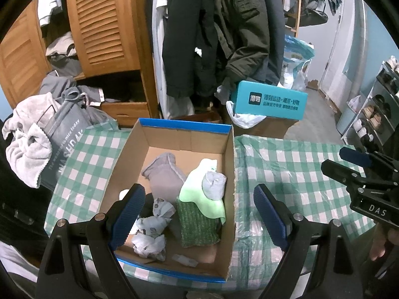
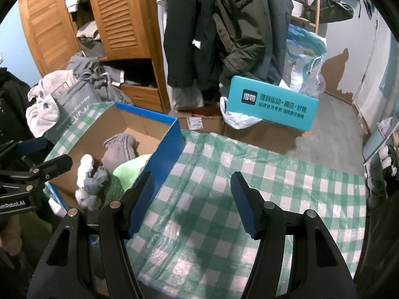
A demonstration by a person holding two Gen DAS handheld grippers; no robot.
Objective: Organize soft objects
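Note:
An open cardboard box with a blue rim [image 1: 184, 127] sits on the green checked tablecloth [image 1: 294, 164]. In it lie a grey garment [image 1: 164, 174], a light green cloth [image 1: 202, 191] with a grey sock [image 1: 214, 183] on it, a dark green knit piece [image 1: 197, 224] and pale patterned socks [image 1: 152, 226]. My left gripper [image 1: 199, 211] is open and empty above the box's near end. My right gripper [image 2: 193, 201] is open and empty above the bare cloth right of the box [image 2: 172, 139]; it also shows in the left wrist view [image 1: 359, 164].
A grey laundry bag [image 1: 64, 144] with a pale towel [image 1: 27, 144] stands left of the table. Behind are a wooden wardrobe [image 1: 104, 25], hanging coats [image 1: 212, 37] and a teal box [image 1: 269, 101] on cartons. A shoe rack [image 1: 374, 109] stands at the right.

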